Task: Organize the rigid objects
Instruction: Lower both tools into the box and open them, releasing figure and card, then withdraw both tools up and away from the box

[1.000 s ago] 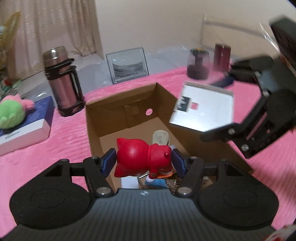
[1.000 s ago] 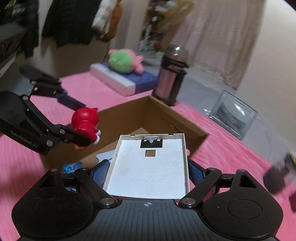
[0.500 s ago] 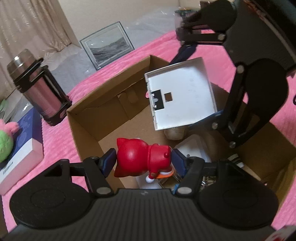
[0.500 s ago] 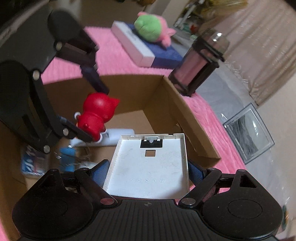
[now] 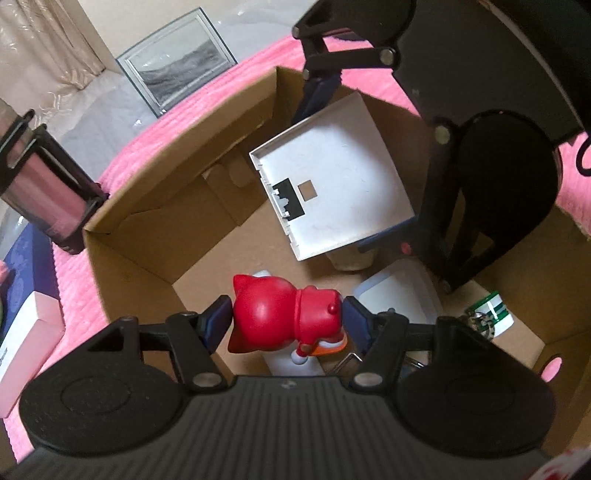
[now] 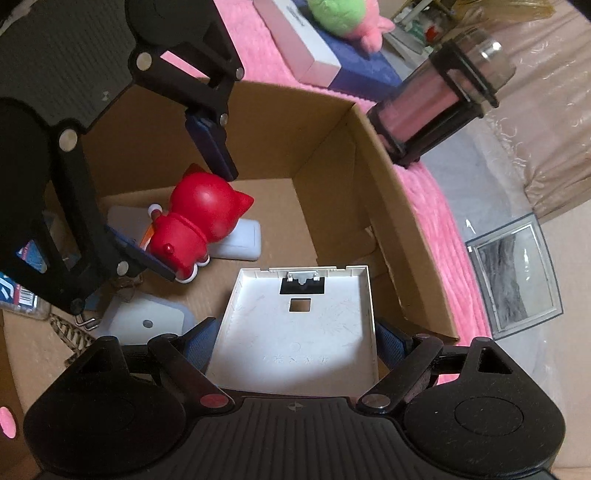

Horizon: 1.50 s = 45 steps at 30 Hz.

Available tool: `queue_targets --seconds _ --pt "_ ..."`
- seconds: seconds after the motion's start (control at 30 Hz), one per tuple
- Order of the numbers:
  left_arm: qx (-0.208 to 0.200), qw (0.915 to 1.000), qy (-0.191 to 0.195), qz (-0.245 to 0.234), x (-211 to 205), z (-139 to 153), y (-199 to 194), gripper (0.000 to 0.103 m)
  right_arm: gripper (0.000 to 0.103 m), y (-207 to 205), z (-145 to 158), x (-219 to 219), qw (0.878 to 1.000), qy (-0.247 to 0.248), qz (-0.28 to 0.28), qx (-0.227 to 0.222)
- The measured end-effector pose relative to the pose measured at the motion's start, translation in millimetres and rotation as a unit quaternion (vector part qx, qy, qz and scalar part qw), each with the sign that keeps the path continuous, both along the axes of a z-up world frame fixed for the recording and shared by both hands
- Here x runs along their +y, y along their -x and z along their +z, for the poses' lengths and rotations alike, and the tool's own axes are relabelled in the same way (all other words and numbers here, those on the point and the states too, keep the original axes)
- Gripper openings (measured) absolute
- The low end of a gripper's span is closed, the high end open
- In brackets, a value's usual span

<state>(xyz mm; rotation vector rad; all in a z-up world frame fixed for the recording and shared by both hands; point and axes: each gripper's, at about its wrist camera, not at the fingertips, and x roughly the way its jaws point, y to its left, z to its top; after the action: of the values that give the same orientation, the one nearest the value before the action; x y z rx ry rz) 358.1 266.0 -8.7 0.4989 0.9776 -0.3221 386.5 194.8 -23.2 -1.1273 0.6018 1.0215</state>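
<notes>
My left gripper (image 5: 288, 319) is shut on a red cat figurine (image 5: 284, 314) and holds it inside an open cardboard box (image 5: 147, 206). My right gripper (image 6: 295, 339) is shut on a flat white plastic cover (image 6: 301, 328) and holds it over the box's right part. In the right wrist view the figurine (image 6: 199, 225) hangs between the left gripper's blue pads (image 6: 210, 144), above a white block (image 6: 240, 240). In the left wrist view the white cover (image 5: 332, 203) is tilted above the box floor.
The box floor holds a white lidded container (image 6: 144, 321), a green-striped item (image 5: 491, 314), metal clips (image 6: 85, 325) and packets. A pink thermos (image 6: 443, 107), a flat gift box with a green plush (image 6: 332, 18) and a framed picture (image 6: 517, 273) lie outside on the pink bedspread.
Both grippers have moved from above the box rim down into the box, each still holding its object. The views now look steeply down at the box floor.
</notes>
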Motion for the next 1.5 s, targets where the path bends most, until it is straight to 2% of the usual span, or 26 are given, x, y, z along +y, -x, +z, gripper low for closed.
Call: queue_targets --seconds 0.17,0.4,0.7,0.93,1.33,1.4,1.43,1.5 --pt "0.014 0.9999 0.000 -0.004 1 -8 -12 0.061 0.085 -8 -6 1 1.000 0.011 -0.001 0.008" --pt "0.026 0.9994 0.020 -0.005 2 -13 -18 0.061 0.085 -16 -12 0 1.000 0.012 -0.001 0.024" --pt "0.044 0.9990 0.006 -0.008 -1 -20 -23 0.061 0.085 -24 -18 3 0.999 0.013 0.000 0.040" --pt "0.037 0.9992 0.012 0.003 2 -20 -26 0.061 0.085 -23 -19 5 0.999 0.010 0.000 0.038" --pt "-0.033 0.9987 0.031 0.021 5 10 6 0.061 0.085 -3 -9 -6 1.000 -0.015 0.009 0.016" --pt "-0.051 0.9972 0.046 0.031 8 20 20 0.064 0.085 4 -1 -11 0.999 -0.030 0.010 0.014" --pt "-0.062 0.9959 0.053 0.038 10 26 28 0.069 0.085 7 3 -14 0.999 -0.036 0.010 0.012" --pt "-0.084 0.9932 0.063 0.052 14 39 43 0.070 0.085 18 14 -22 0.998 -0.056 0.008 0.006"
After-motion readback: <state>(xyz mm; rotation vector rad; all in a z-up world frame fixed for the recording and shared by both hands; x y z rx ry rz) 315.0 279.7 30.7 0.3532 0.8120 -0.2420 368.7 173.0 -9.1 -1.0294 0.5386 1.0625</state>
